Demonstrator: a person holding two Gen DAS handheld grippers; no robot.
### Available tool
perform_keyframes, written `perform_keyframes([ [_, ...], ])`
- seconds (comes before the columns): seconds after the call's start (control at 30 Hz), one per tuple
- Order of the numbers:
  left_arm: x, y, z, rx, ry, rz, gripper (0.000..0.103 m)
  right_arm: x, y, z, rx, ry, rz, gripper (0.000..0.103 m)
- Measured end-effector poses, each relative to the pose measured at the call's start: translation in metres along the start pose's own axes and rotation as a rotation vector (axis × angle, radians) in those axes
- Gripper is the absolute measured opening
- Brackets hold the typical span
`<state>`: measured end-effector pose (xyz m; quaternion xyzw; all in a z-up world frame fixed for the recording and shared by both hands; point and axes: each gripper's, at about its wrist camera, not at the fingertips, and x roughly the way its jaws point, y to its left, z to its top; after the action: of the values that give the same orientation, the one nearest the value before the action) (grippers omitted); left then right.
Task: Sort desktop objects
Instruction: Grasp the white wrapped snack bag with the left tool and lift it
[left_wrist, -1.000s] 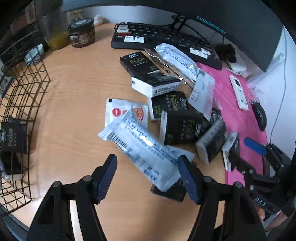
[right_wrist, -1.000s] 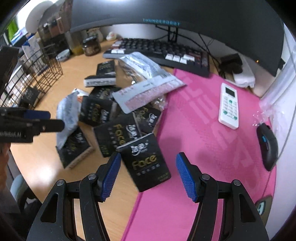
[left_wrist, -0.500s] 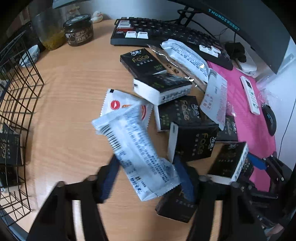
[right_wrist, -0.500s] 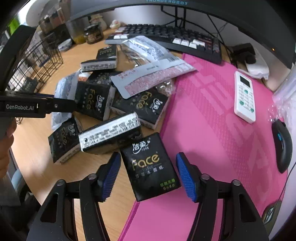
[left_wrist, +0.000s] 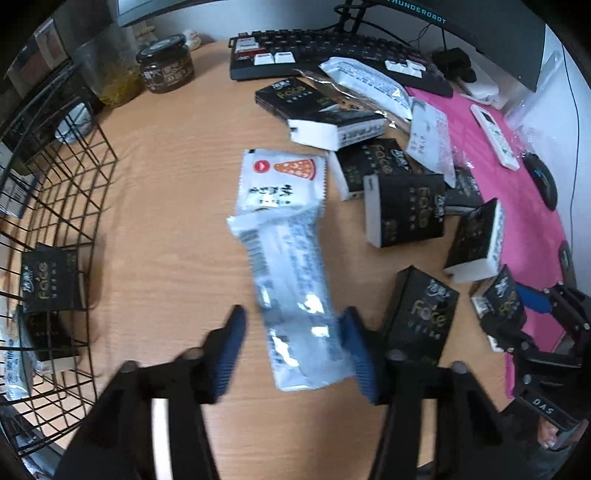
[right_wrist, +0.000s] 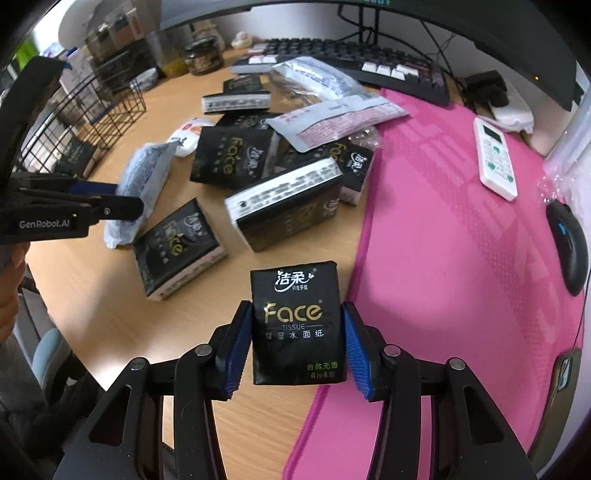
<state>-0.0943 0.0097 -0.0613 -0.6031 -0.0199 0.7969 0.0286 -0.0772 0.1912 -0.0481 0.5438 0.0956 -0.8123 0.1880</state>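
Observation:
My right gripper (right_wrist: 297, 343) is shut on a black Face tissue pack (right_wrist: 295, 325), held upright over the desk edge by the pink mat (right_wrist: 461, 258). My left gripper (left_wrist: 295, 349) straddles the near end of a long white snack packet (left_wrist: 291, 295); the right pad touches it, the left pad stands off, and the view is blurred. The packet also shows in the right wrist view (right_wrist: 144, 184). Several black tissue packs (left_wrist: 404, 208) and white packets (left_wrist: 284, 181) lie piled mid-desk.
A black wire basket (left_wrist: 62, 206) on the left holds tissue packs (left_wrist: 50, 282). A keyboard (left_wrist: 332, 48), a jar (left_wrist: 166, 62), a remote (right_wrist: 495, 158) and a mouse (right_wrist: 569, 240) sit around the pile. A monitor stands behind.
The right gripper closed on the tissue pack and lifted it. The left gripper moved in around the long white packet, which swung end-on toward it, and narrowed.

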Motion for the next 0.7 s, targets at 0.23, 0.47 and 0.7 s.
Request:
perform_keyframes([
  [0.23,0.01,0.002,0.006,-0.026,0.01,-0.011,0.068,0.006,-0.001,0.006,0.02,0.002,-0.004,0.048],
  [0.47,0.012,-0.002,0.005,0.007,0.008,0.02,0.045,0.007,0.003,0.007,0.003,0.019,-0.018,0.047],
  [0.7,-0.004,-0.003,0.001,0.025,-0.023,0.025,0.04,-0.008,0.004,0.005,0.014,-0.004,-0.024,0.047],
])
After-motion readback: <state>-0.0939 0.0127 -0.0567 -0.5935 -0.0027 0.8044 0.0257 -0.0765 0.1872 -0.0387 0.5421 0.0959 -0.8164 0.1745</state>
